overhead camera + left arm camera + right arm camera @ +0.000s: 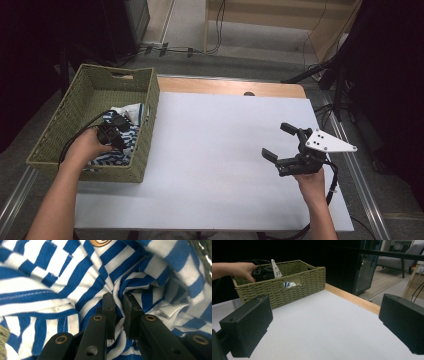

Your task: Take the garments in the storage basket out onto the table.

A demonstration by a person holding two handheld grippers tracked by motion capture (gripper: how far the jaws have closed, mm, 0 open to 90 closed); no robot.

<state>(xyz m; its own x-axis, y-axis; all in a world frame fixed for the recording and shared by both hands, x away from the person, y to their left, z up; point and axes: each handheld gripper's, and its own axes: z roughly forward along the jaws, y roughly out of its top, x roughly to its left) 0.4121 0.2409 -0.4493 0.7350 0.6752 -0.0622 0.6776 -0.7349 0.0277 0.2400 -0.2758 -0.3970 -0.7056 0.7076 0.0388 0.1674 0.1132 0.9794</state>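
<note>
Near edge of the tabletop (215, 165), right side: the right tongs (281, 141), held in the person's right hand (311, 181), hover over the bare white surface with jaws spread wide and nothing between them. In the right gripper view the two black pads stand far apart at either side, and the white tabletop runs clear ahead to its wooden far edge.

Left side, hanging over the tabletop's left edge: a woven green basket (145, 150) holding a blue-and-white striped cloth (50, 285). The left tongs (119, 312), held in the left hand (85, 147), reach down into the basket from its near-left side. Their jaws are drawn almost together and pinch a raised fold of the striped cloth, which bunches between the two pads; the rest of the cloth lies crumpled around and beneath them. The basket's woven wall encloses cloth and tongs on all sides and stands between them and the open tabletop.

The two tongs are well apart, with bare tabletop between them.

Beyond the far edge: floor with cables (170, 50) and dark furniture legs.
</note>
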